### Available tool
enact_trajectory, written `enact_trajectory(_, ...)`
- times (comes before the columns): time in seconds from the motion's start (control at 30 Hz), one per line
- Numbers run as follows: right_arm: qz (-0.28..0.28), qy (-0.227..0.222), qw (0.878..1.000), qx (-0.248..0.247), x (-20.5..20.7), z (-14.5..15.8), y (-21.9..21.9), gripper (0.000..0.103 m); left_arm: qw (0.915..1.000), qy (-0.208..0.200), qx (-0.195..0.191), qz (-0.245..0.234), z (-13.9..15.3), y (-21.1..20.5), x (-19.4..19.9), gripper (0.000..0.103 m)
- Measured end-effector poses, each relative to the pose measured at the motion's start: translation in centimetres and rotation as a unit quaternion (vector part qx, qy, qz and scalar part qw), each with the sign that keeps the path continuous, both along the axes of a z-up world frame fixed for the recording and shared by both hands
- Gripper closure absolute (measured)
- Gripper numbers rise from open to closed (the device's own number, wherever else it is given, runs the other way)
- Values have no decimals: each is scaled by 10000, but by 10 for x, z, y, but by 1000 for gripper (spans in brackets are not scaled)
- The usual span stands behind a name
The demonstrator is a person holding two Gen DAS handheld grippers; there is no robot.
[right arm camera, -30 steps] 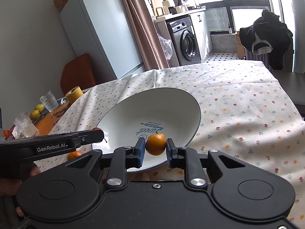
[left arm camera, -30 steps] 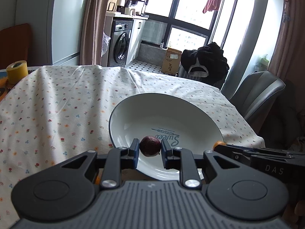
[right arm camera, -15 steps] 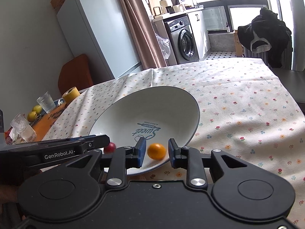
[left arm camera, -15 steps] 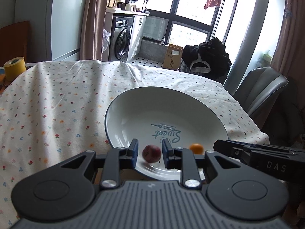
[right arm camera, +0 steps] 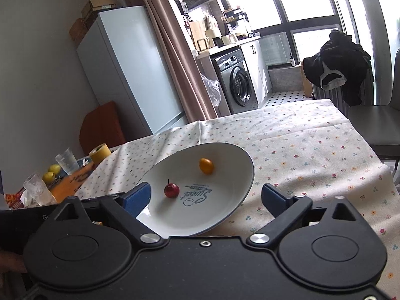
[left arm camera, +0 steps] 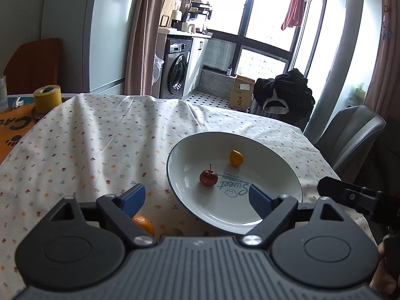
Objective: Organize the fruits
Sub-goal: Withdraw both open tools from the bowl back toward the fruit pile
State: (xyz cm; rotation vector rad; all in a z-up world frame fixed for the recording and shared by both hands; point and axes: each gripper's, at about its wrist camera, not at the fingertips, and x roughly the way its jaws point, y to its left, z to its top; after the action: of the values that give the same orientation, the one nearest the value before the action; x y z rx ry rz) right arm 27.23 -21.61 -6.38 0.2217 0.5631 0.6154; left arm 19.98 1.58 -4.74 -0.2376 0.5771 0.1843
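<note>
Both the left gripper and the right gripper are standing with jaws wide apart and holding nothing. The small red fruit and the small orange fruit are lying apart inside the white plate, the orange one at about 1 o'clock from the red one. Another orange fruit is sitting on the flowered tablecloth at about 8 o'clock from the plate, half hidden behind the left gripper's finger.

Bright window glare, fisheye-bent edges
</note>
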Motion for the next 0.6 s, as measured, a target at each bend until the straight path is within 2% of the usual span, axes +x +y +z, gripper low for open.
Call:
enact_trajectory(0.2, -62, -52, 9999, 137, -9, 3, -8, 0, 9998, -182, -36, 121, 5, 5, -22, 0)
enact_trajectory(0.4, -150, -425, 9990, -39, -25, 9, -8, 0, 9993, -354, -47, 55, 11, 3, -39, 0)
enact_trajectory(0.6, -25, -360, 9993, -5, -33, 13, -11, 0, 9992, -389, -6, 85, 14, 0, -52, 0)
